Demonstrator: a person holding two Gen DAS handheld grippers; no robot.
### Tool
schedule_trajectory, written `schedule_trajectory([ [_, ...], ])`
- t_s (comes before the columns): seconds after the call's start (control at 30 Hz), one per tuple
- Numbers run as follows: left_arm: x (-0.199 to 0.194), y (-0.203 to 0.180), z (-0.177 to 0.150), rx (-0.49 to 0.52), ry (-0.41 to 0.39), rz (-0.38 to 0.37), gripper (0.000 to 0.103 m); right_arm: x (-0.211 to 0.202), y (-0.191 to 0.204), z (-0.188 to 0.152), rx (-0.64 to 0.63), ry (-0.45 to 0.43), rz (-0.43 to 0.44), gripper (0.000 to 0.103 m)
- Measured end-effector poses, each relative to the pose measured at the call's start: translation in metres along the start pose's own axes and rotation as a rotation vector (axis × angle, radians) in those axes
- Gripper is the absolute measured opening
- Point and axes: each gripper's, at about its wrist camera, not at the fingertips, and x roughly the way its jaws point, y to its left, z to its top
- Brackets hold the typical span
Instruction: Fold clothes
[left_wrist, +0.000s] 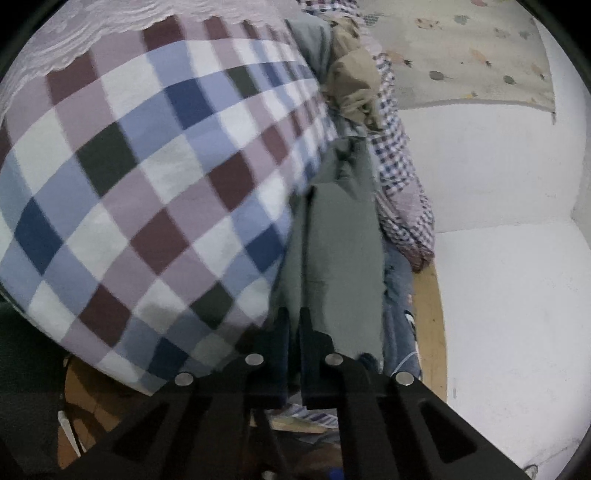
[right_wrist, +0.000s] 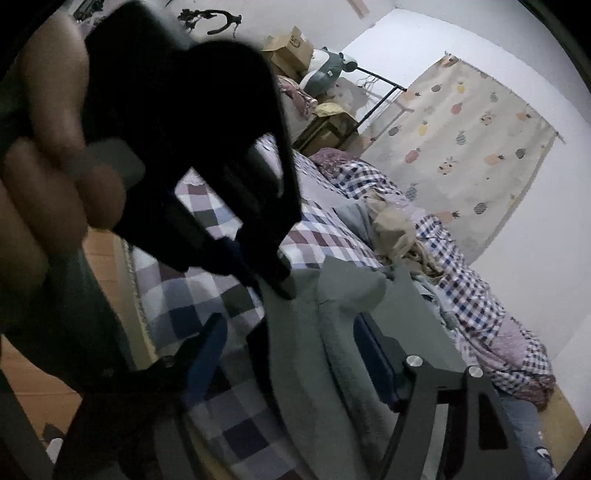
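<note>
My left hand-held gripper (left_wrist: 294, 321) clamped on grey-green garment (left_wrist: 332, 251); right hand-held gripper (right_wrist: 291, 354), at 6 o'clock, wide open around it, above checked bed (left_wrist: 147, 184).

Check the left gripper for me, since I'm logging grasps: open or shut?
Shut. The left gripper has its fingers nearly together, pinching the grey-green garment, which hangs beside the checkered bedcover.

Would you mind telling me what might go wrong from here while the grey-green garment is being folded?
1. The left gripper pinches only a narrow edge of the grey-green garment, so the cloth may slip out when pulled.
2. The right gripper is open with the garment bunched between its fingers; closing now could catch several layers.
3. A beige garment lies crumpled just beyond and could get dragged along.
</note>
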Motion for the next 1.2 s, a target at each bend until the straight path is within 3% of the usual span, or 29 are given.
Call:
schedule_trajectory([
  [0.27, -0.003, -0.024, 0.006, 0.031, 0.014, -0.161, 0.002, 0.021, -0.012, -0.001, 0.025, 0.07, -0.056, 0.076],
  [0.5, -0.002, -0.034, 0.009, 0.052, 0.025, -0.206, 0.001, 0.04, -0.03, 0.004, 0.055, 0.098, -0.059, 0.074],
  [0.57, -0.004, -0.035, 0.009, 0.052, 0.021, -0.203, 0.001, 0.045, -0.036, 0.006, 0.068, 0.107, -0.051, 0.055],
  [0.6, -0.003, -0.034, 0.011, 0.05, 0.02, -0.196, 0.002, 0.047, -0.038, 0.006, 0.074, 0.112, -0.047, 0.037],
  [0.67, -0.004, -0.033, 0.013, 0.043, 0.018, -0.175, 0.002, 0.052, -0.044, 0.007, 0.087, 0.122, -0.038, 0.016],
  [0.73, -0.002, -0.033, 0.018, 0.039, 0.003, -0.127, 0.015, 0.057, -0.049, 0.008, 0.099, 0.131, -0.03, 0.01],
  [0.8, -0.001, -0.036, 0.024, 0.062, -0.019, -0.082, 0.061, 0.058, -0.055, 0.01, 0.116, 0.132, -0.019, 0.009],
  [0.87, 0.003, -0.042, 0.03, 0.091, -0.024, -0.061, 0.076, 0.054, -0.064, 0.014, 0.14, 0.117, -0.002, 0.009],
  [1.07, 0.027, -0.059, 0.059, 0.172, 0.015, -0.012, 0.077, 0.037, -0.088, 0.023, 0.207, 0.08, 0.043, 0.009],
  [1.2, 0.064, -0.078, 0.09, 0.288, 0.078, 0.055, 0.077, 0.028, -0.097, 0.023, 0.236, 0.063, 0.057, 0.009],
])
